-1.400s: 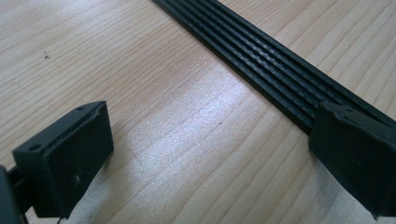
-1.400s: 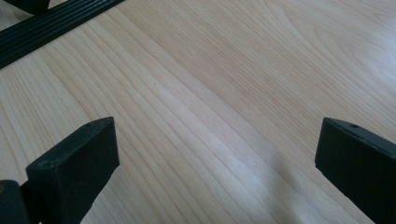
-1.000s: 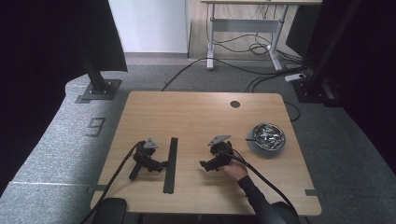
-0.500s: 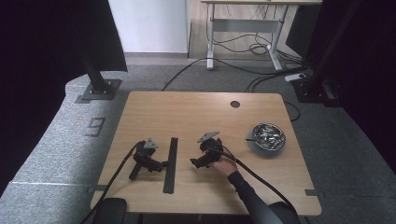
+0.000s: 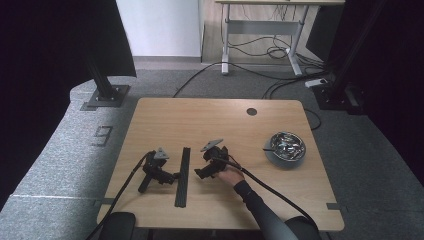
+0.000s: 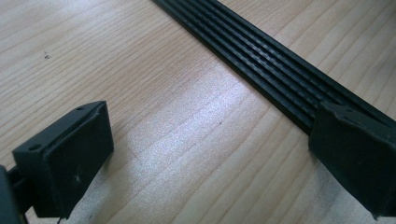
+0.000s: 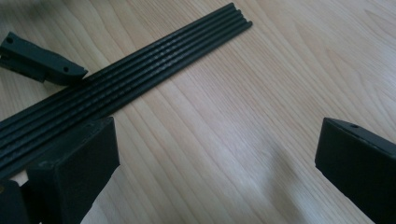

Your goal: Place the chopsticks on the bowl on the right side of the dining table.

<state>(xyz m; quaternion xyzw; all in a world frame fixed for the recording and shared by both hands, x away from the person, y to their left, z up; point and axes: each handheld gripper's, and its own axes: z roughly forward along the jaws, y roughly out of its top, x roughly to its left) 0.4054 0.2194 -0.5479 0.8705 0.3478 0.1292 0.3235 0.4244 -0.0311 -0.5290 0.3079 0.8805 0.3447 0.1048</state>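
Black ribbed flat strip (image 5: 182,176), long and narrow, lies flat on the light wooden table (image 5: 200,120), running front to back toward the person's edge. Left gripper (image 5: 170,176) rests on the table just left of the strip, no hand on it; in the left gripper view its jaws stand wide apart, empty, the right jaw over the strip's (image 6: 280,70) edge, bare wood between them. Right gripper (image 5: 200,174) is just right of the strip, held by the person's right hand (image 5: 231,175), dark sleeve (image 5: 260,212) running off the near edge; in the right gripper view its jaws are spread wide and empty, the left one above the strip (image 7: 140,74). Round metal bowl (image 5: 285,147) of small metal parts sits well right of the strip. Round cable hole (image 5: 251,111) lies beyond the strip, near the far edge
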